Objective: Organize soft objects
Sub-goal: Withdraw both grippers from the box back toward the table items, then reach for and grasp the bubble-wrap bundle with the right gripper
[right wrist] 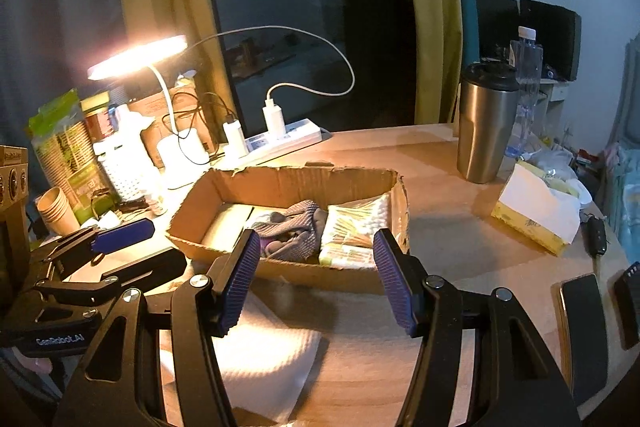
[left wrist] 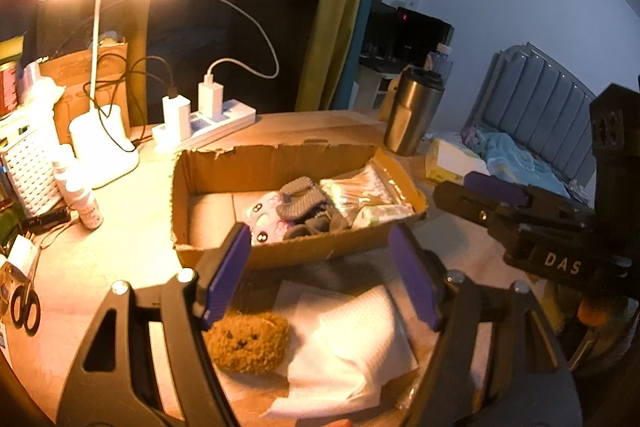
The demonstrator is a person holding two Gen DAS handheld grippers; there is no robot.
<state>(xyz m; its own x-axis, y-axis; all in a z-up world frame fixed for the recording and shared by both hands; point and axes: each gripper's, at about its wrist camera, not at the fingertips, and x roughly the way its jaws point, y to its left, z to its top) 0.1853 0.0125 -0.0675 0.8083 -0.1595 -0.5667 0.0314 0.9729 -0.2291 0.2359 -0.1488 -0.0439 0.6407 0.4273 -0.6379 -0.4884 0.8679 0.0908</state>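
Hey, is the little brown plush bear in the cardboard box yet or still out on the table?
Out. The brown plush bear lies on the table beside the white tissue, in front of the cardboard box.

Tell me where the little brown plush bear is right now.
In the left wrist view the brown plush bear lies on the table in front of the cardboard box, beside the white paper towel, just below the left gripper, whose jaws are open.

Two wrist views side by side, angled down, close above the table, sharing the cardboard box (left wrist: 296, 247) (right wrist: 288, 187).
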